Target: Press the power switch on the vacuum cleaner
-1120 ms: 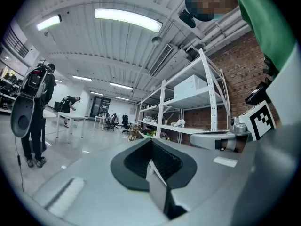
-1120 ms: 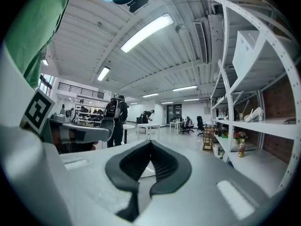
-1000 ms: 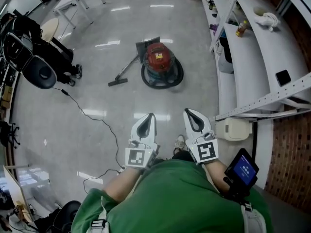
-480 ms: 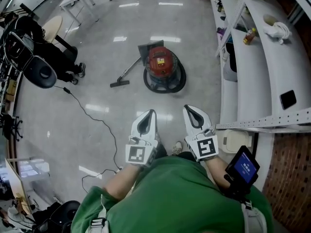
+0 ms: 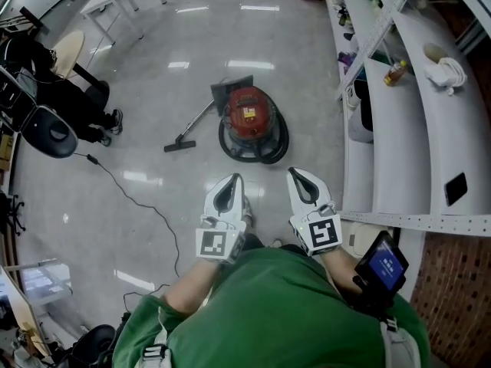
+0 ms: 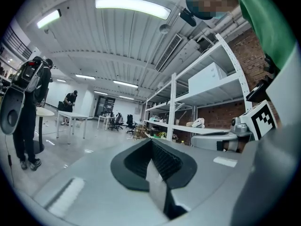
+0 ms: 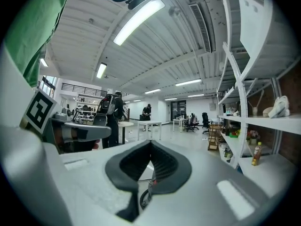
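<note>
- The red canister vacuum cleaner (image 5: 248, 112) stands on the glossy grey floor (image 5: 153, 67), on a round black base. It is ahead of both hand-held grippers and well apart from them.
- Its power switch is too small to pick out in the head view.
- A wand runs from the vacuum cleaner toward the left and ends in a black floor nozzle (image 5: 178, 143) lying flat on the floor.
- The left hand-held gripper (image 5: 235, 178) is held in the air with its jaws brought together at the tips and nothing between them.
- The right hand-held gripper (image 5: 294, 172) is just beside it at about the same height, pointing the same way. Its jaws are likewise closed and empty.
- A thin black cable (image 5: 146, 202) snakes across the floor to the left of the grippers.
- White shelving (image 5: 399, 129) runs along the right side, with a small bottle (image 5: 395, 72) on one shelf.
</note>
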